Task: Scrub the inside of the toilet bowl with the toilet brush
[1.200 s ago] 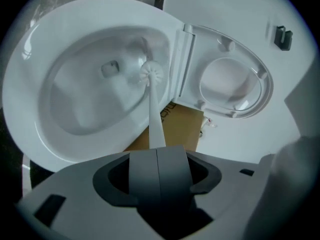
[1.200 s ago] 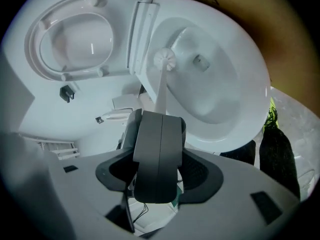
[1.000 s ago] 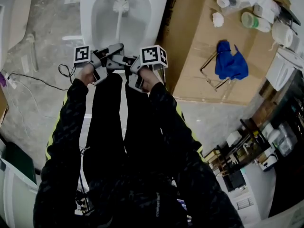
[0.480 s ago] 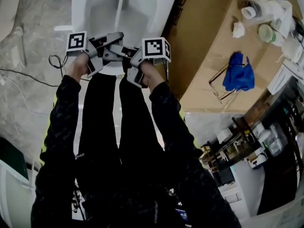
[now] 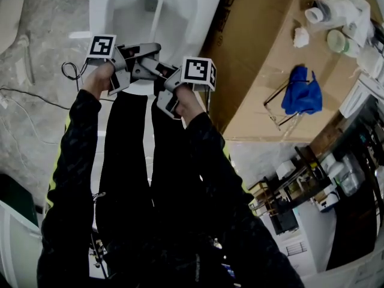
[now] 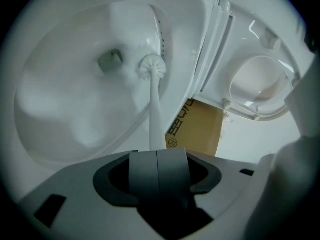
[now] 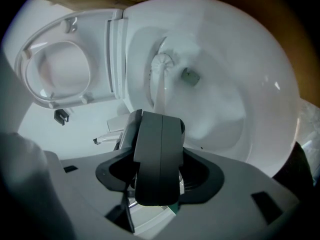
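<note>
The white toilet bowl (image 5: pixel 105 17) is at the top of the head view. The white toilet brush (image 5: pixel 157 14) stands inside it, its round head (image 6: pixel 152 68) against the bowl wall beside the drain hole (image 6: pixel 110 60). My left gripper (image 5: pixel 147 51) is shut on the brush handle (image 6: pixel 155 121), which rises straight out from behind its closed jaws. My right gripper (image 5: pixel 161 72) sits just behind and right of the left one. It is shut too, and the handle (image 7: pixel 160 91) runs on past its jaw tips to the brush head (image 7: pixel 162 63).
The seat and lid (image 6: pixel 260 84) stand raised behind the bowl. A large cardboard box (image 5: pixel 264 53) sits against the toilet's right side with a blue cloth (image 5: pixel 300 96) and bottles (image 5: pixel 336 11) on it. A cable (image 5: pixel 36 95) crosses the floor at left. Shelving (image 5: pixel 312 185) stands lower right.
The brush head has shifted a little to the right in the bowl. The left gripper has edged up and right, and the right gripper has dropped slightly toward me.
</note>
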